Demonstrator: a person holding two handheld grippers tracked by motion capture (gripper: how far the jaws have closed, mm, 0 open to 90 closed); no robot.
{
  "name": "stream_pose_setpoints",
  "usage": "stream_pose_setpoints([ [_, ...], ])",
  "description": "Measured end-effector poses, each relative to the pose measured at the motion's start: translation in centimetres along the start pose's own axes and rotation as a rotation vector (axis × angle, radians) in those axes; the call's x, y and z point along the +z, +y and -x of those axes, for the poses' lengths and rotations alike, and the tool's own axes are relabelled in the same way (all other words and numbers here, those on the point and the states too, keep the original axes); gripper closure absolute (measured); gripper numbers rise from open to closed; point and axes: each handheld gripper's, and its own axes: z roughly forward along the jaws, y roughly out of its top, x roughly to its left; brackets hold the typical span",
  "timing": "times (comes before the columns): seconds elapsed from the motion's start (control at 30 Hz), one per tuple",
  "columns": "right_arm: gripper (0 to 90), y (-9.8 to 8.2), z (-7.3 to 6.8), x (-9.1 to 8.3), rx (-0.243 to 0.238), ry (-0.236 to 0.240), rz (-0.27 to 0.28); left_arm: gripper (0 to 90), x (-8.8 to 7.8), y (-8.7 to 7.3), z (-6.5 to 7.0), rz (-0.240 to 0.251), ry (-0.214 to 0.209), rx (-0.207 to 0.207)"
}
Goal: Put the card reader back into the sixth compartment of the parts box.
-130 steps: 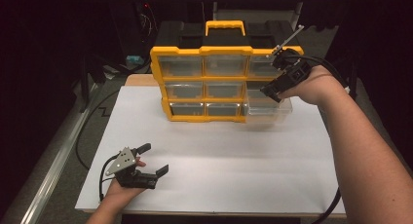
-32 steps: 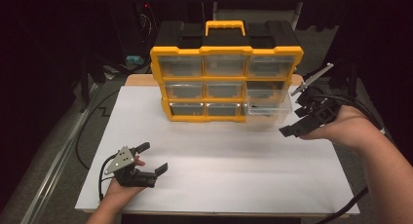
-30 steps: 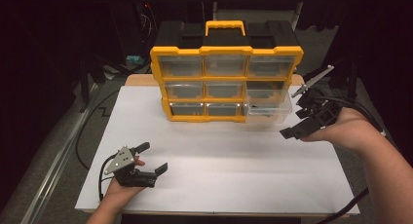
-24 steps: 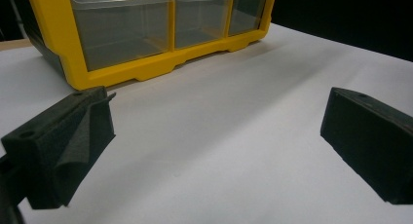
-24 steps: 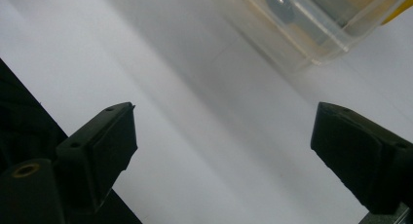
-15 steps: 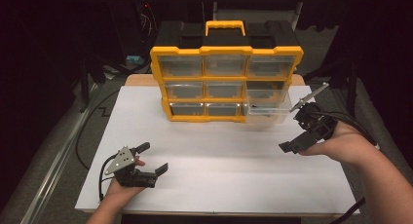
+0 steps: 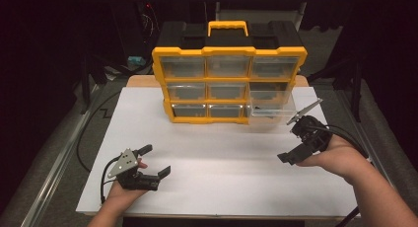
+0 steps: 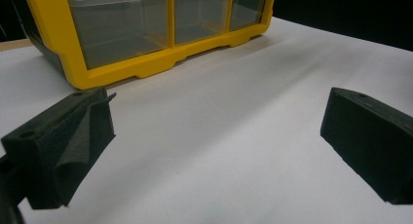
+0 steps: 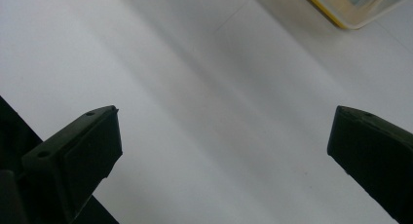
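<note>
A: High view first. Where is the drawer?

B: The clear drawer (image 7: 270, 106) sticks out of the bottom right slot of the yellow organizer (image 7: 229, 79), which stands at the back of the white sheet (image 7: 222, 158). The right gripper (image 7: 296, 138) sits near it, to the right and nearer the person, jaws spread wide with nothing between them. The left gripper (image 7: 154, 160) rests well apart at the near left, also wide and empty.

A: How would that drawer handle?

B: I judge it light, thin, stiff plastic, smooth and a bit slippery. Pinch the front lip at its middle; a corner grip could skew it in the slot.

A: Left gripper view?

B: Both black jaws stand far apart over bare sheet, with the organizer's (image 8: 146, 63) lower drawers ahead.

A: Right gripper view?

B: The jaws have just been opening and now stand at full spread over the sheet, holding nothing. The organizer's corner (image 9: 350, 9) shows at the top right.
</note>
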Motion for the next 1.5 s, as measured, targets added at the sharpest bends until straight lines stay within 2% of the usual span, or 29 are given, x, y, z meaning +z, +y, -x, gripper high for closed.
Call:
stream_pose_setpoints([
  [0.1, 0.0, -0.2, -0.2, 0.9, -0.005, 0.008, -0.011, 0.2, 0.0, 0.0, 0.0, -0.003, 0.001, 0.005],
  [0.4, 0.0, -0.6, -0.5, 3.8, -0.013, -0.010, -0.032, 0.2, 0.0, 0.0, 0.0, -0.005, 0.005, 0.008],
  [0.63, 0.0, -1.2, -0.8, 6.3, 0.000, -0.022, -0.041, 0.2, 0.0, 0.0, -0.1, -0.004, 0.008, 0.010],
  [0.77, 0.0, -1.5, -0.9, 7.6, 0.007, -0.014, -0.042, 0.2, 0.0, 0.0, -0.1, -0.005, 0.009, 0.009],
  [1.1, 0.0, -2.3, -1.0, 9.9, 0.027, -0.027, -0.037, 0.2, 0.0, 0.0, -0.1, -0.002, 0.009, 0.007],
  [1.27, 0.0, -2.7, -1.2, 10.6, 0.040, -0.035, 0.005, 0.2, 0.0, 0.1, -0.2, -0.008, 0.013, 0.005],
  [1.5, 0.0, -3.6, -1.6, 11.2, 0.058, -0.037, 0.109, 0.2, 0.1, 0.1, -0.3, -0.005, 0.024, -0.010],
])
